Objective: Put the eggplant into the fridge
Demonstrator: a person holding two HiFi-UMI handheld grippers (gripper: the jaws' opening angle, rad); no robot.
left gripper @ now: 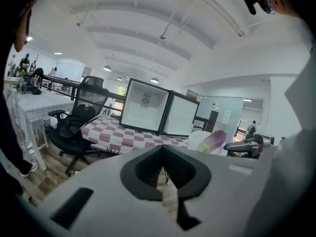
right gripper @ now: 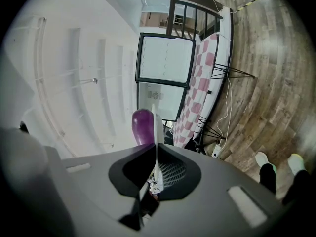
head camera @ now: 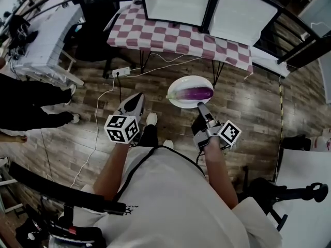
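Eggplant (head camera: 196, 93) lay on a white plate (head camera: 178, 101), well short of the fridge (head camera: 176, 1): carrying stage, I'd say. Right gripper (head camera: 201, 106) was clamped on the plate's rim farthest from the fridge; left gripper (head camera: 137, 101) hung alongside, jaws together, empty. Next move called for closing on the fridge, which looked open, keeping the plate level.

Skin of eggplant (head camera: 199, 92): glossy, smooth. 
White plate (head camera: 189, 82) under it: smooth, slight gloss. 
Checked tablecloth (head camera: 170, 37), 12 o'clock from plate: cloth, matt. 
Wood floor (head camera: 248, 102): grained planks, dull sheen. 
On fridge (head camera: 173, 1), 12 o'clock in head view: smooth white panels, dark frame. 
Back of chair (left gripper: 91, 97), 10 o'clock in left gripper view: black mesh. 
Shells of left gripper (head camera: 137, 98) and right gripper (head camera: 200, 106): grey matt plastic.
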